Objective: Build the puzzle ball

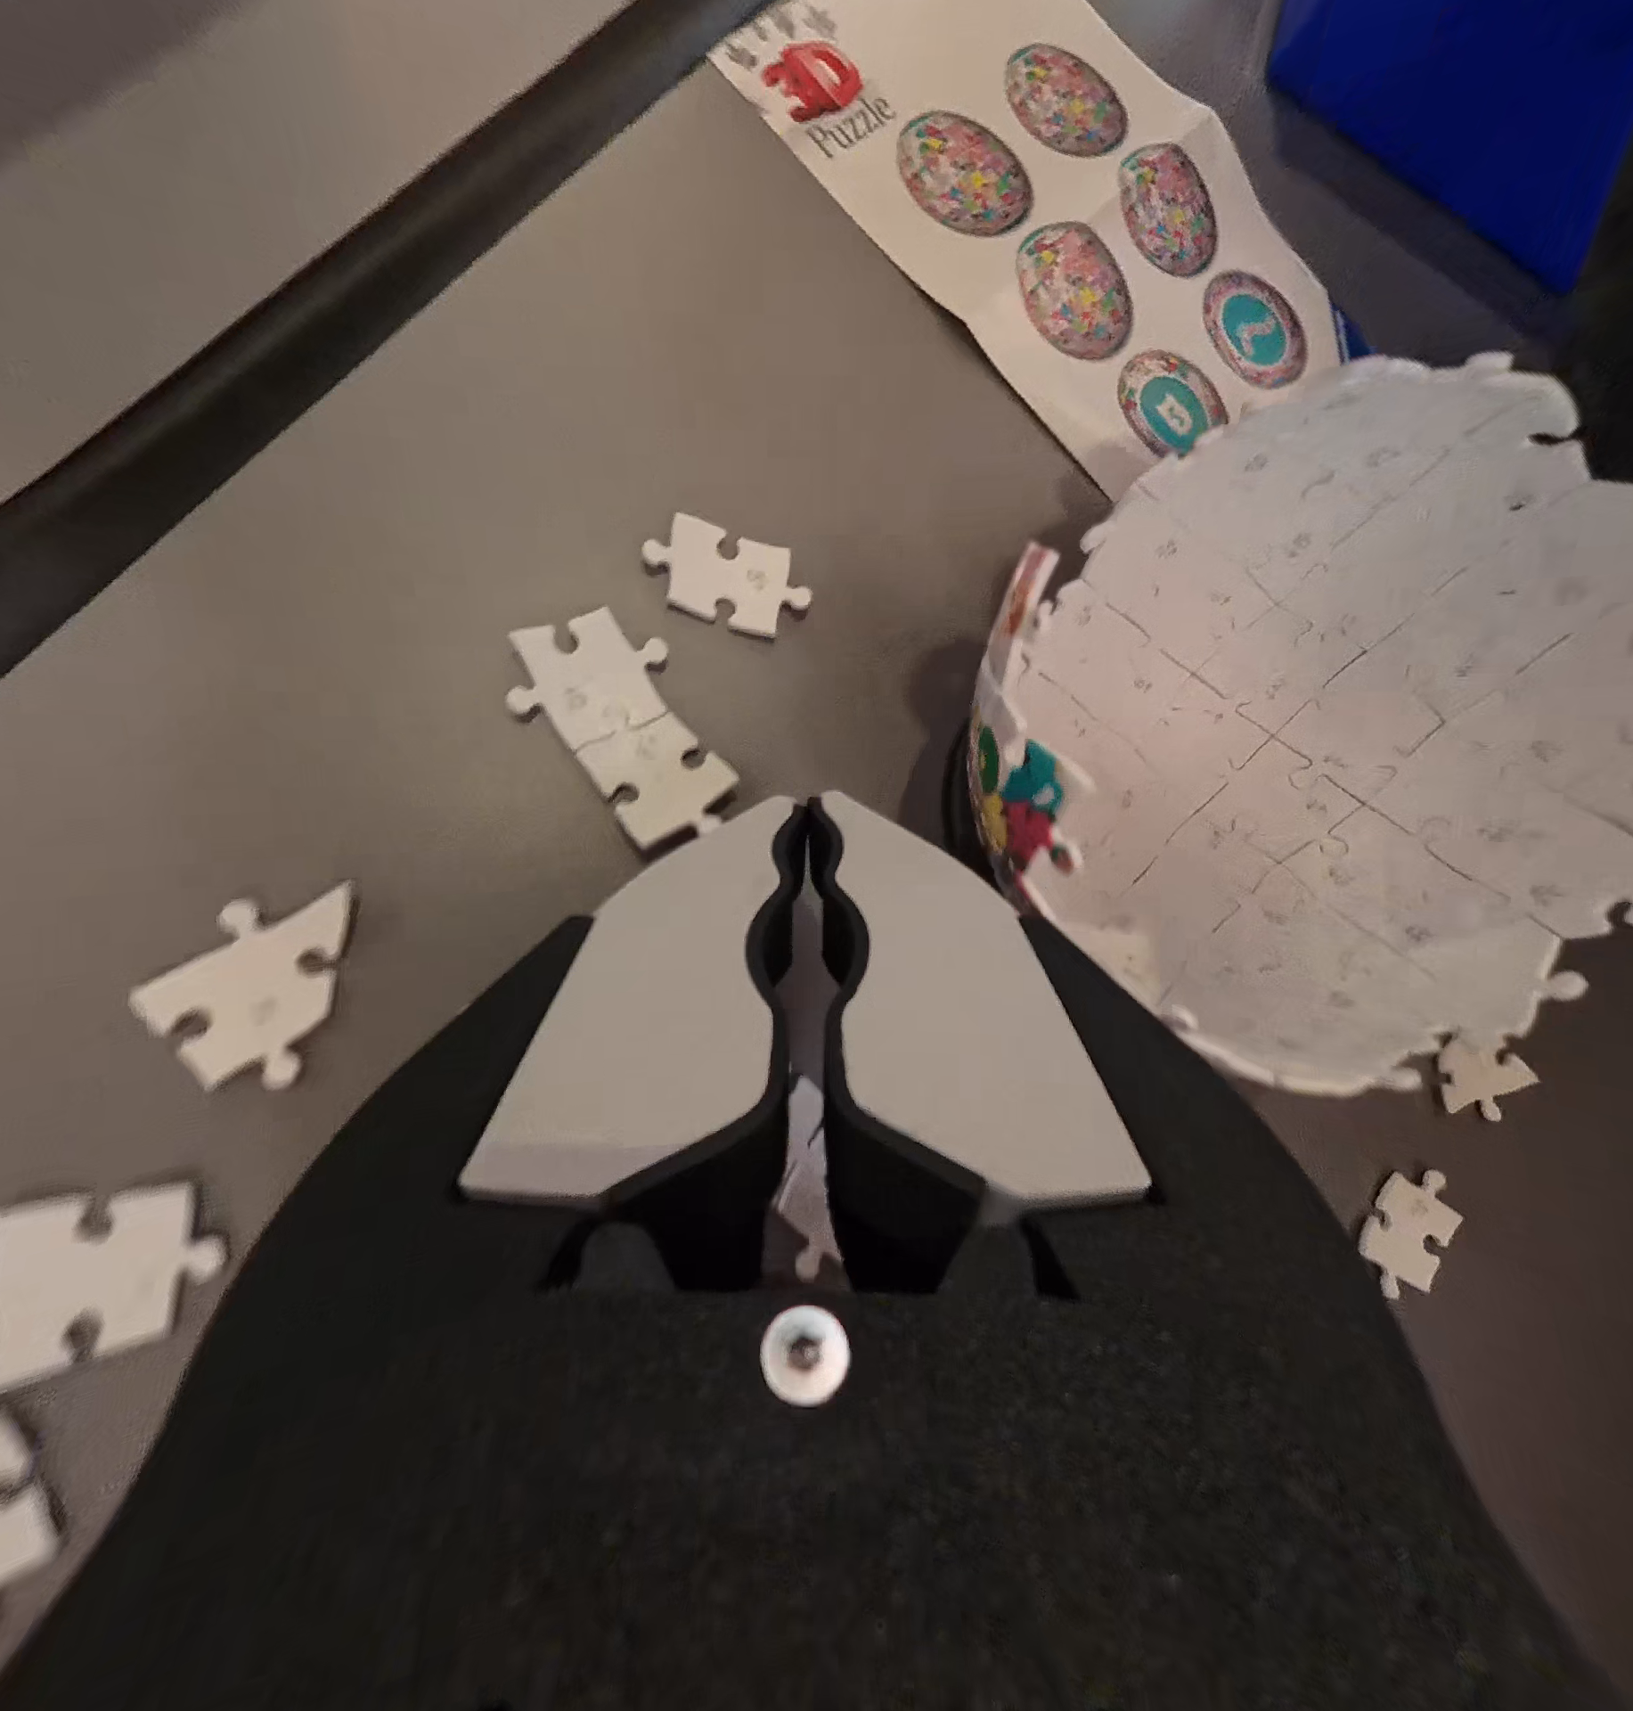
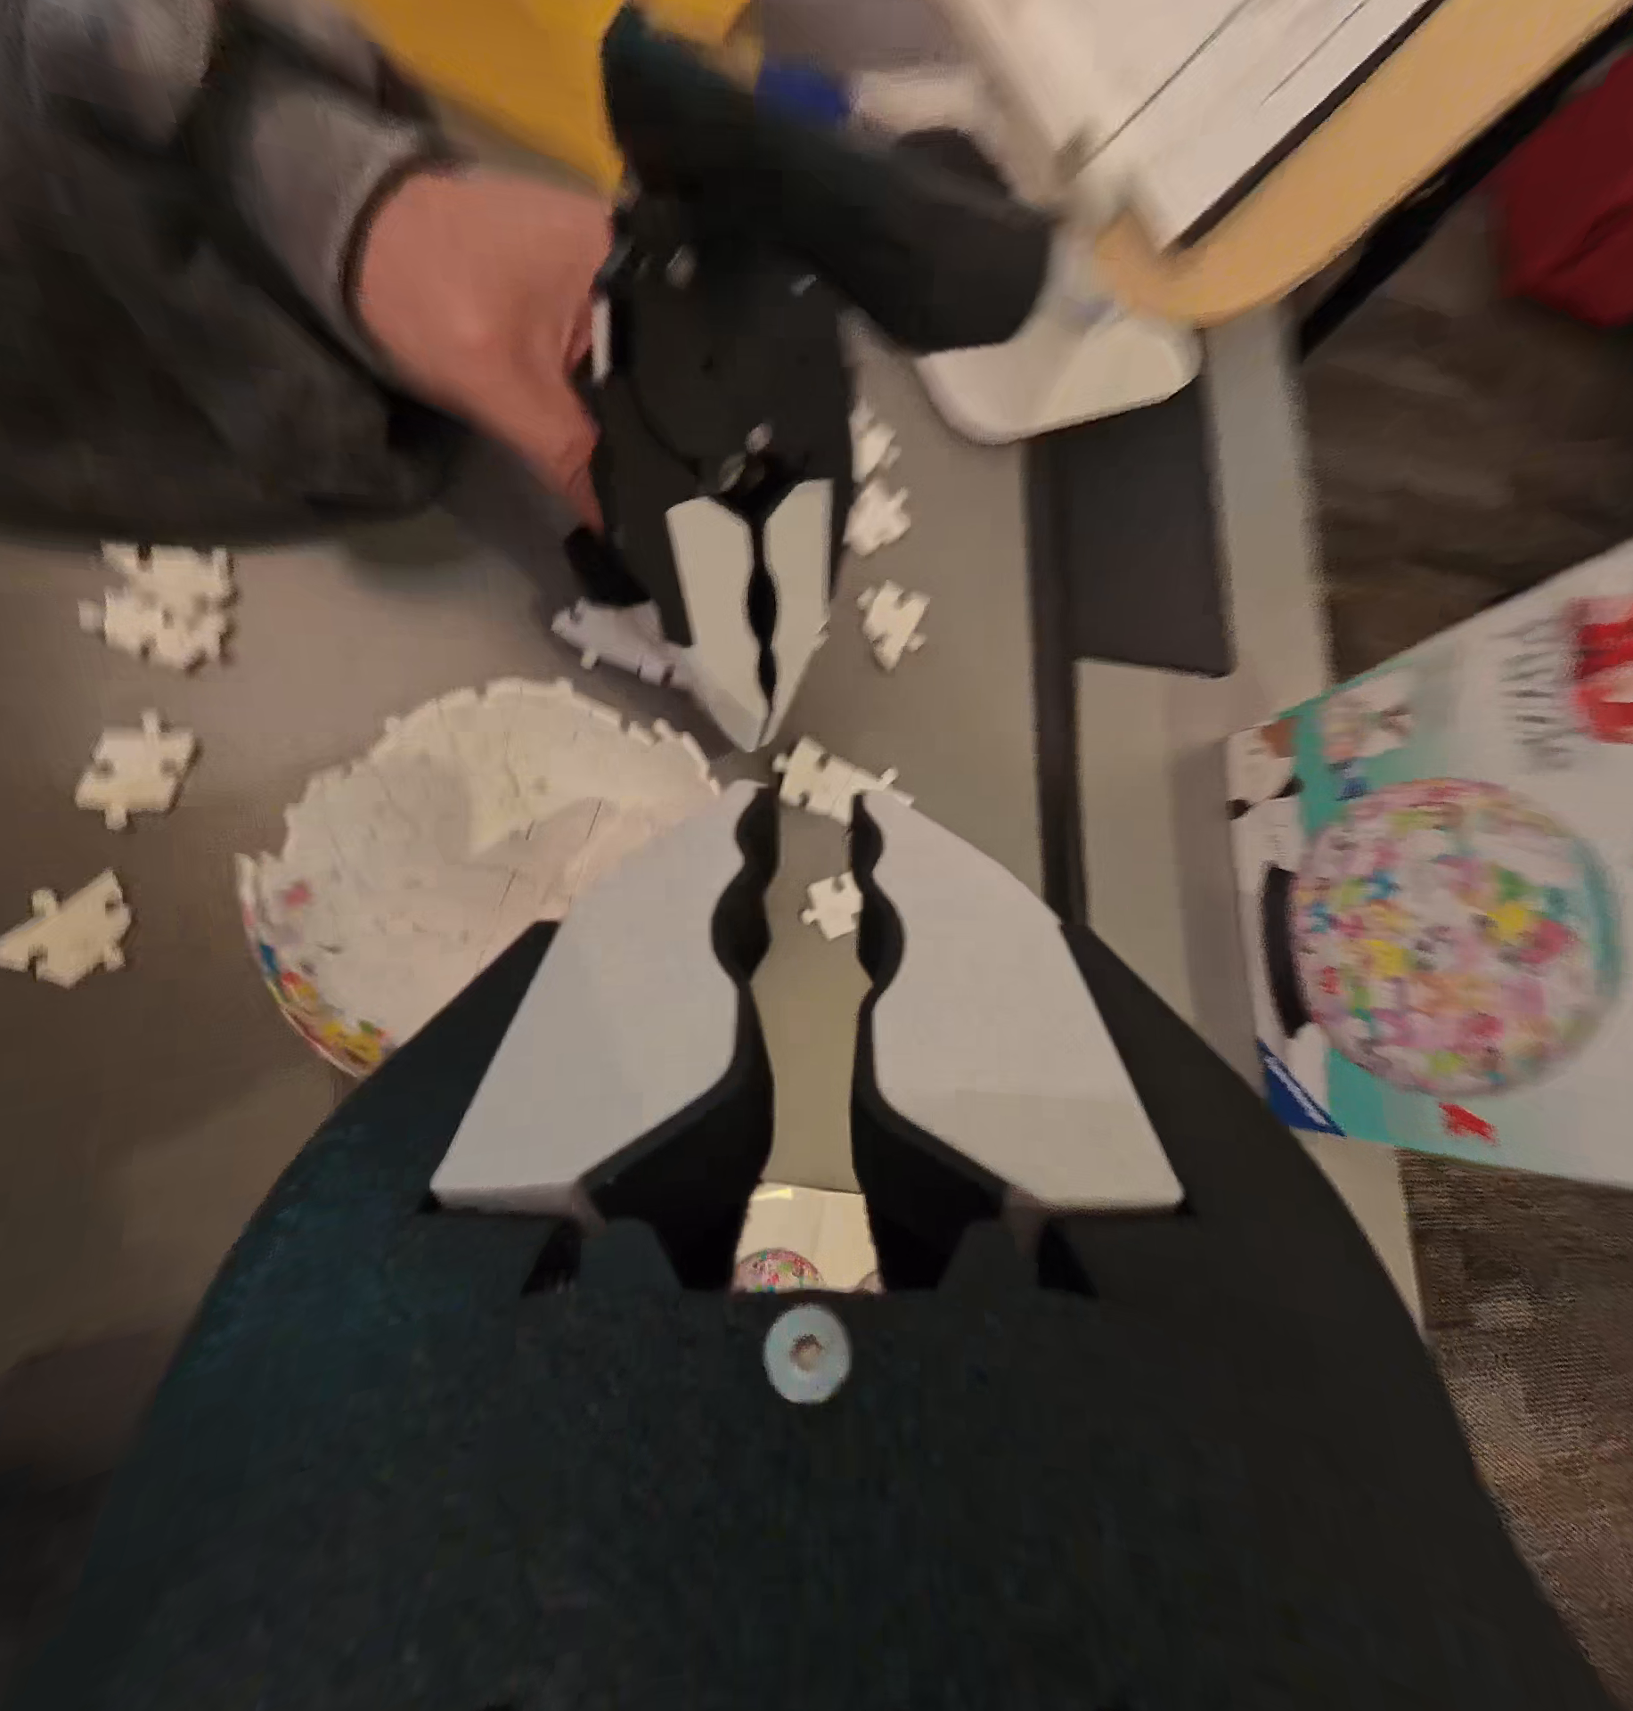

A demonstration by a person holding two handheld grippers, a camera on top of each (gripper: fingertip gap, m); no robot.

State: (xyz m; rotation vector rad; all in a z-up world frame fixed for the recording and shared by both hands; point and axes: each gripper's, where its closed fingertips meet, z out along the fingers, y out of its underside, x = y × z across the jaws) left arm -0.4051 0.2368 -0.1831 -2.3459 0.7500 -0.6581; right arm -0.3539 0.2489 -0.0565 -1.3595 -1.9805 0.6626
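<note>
The puzzle ball (image 1: pixel 1303 741) is half built: an open bowl of joined curved pieces, white on the inside with faint marks, its rim jagged with tabs and notches, and a strip of bright colours showing on its outer wall. It sits on the grey table (image 1: pixel 424 444). Beyond the ball lies a white instruction sheet (image 1: pixel 1025 231) printed with pictures of the ball, one corner just behind the rim, and past that a blue box (image 1: pixel 1479 120). Loose white pieces are scattered on the table on the side of the ball away from the sheet: a joined strip (image 1: pixel 623 727) nearest, a joined pair (image 1: pixel 729 574) beyond it, and a pointed piece (image 1: pixel 248 981) farther out. Two small pieces (image 1: pixel 1409 1227) lie close under the ball's near rim. The left gripper (image 1: pixel 810 815) hangs just beside the ball's coloured wall, its tips closed together, with a white piece seen in the gap lower down; whether it is gripped cannot be told. In the blurred right wrist view, the right gripper (image 2: pixel 814 805) is narrowly parted and holds nothing, its tips beside the ball's rim and just short of a loose piece (image 2: pixel 831 778).
</note>
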